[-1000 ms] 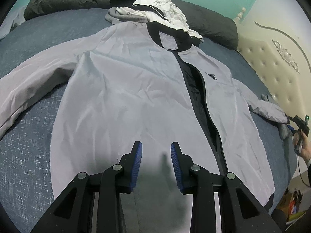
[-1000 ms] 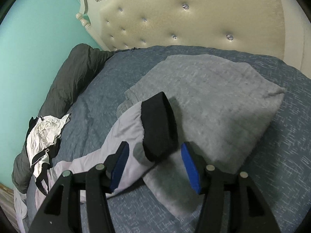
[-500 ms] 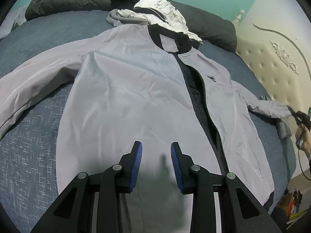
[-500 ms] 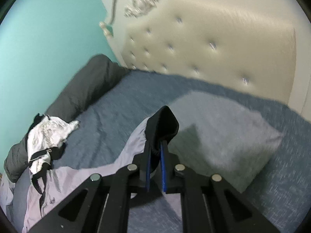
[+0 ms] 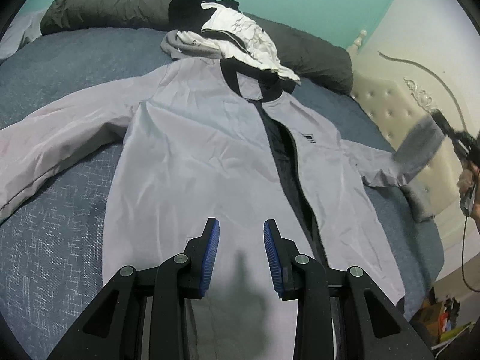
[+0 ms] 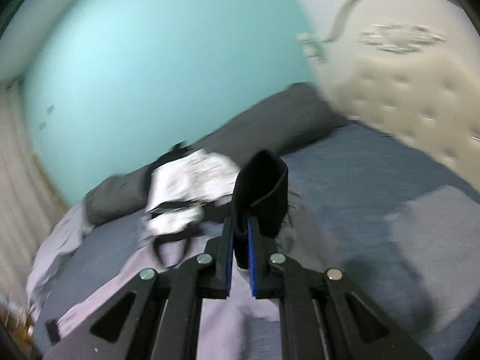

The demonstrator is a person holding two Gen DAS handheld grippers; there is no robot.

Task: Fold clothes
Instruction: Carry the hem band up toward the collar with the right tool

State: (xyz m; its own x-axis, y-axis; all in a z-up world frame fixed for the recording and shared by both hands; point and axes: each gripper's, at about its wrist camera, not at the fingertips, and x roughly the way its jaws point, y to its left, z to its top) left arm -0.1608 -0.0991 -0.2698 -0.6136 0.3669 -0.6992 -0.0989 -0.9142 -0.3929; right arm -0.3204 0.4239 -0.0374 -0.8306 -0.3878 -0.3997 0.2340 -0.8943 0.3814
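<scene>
A light grey jacket (image 5: 195,156) with a black collar lies front-up and spread flat on the blue bed (image 5: 51,240), zip partly undone. My left gripper (image 5: 241,225) hovers over its lower hem, jaws apart with nothing between them. The jacket's right sleeve (image 5: 417,147) is lifted off the bed at the far right, blurred. In the right wrist view my right gripper (image 6: 240,225) is shut on that sleeve's black cuff (image 6: 264,186), which stands up between the blue pads. The jacket body (image 6: 222,324) lies below it.
A heap of white, black and grey clothes (image 5: 240,39) lies past the collar, in front of a dark rolled duvet (image 5: 105,9). A grey pillow (image 6: 435,234) lies near the cream tufted headboard (image 5: 390,114). A person's hand (image 5: 469,180) shows at the right edge. The wall is teal.
My right gripper closed on the black cuff and swung it up and across towards the jacket body, rolling as it went. The left gripper rose slightly and stayed as it was.
</scene>
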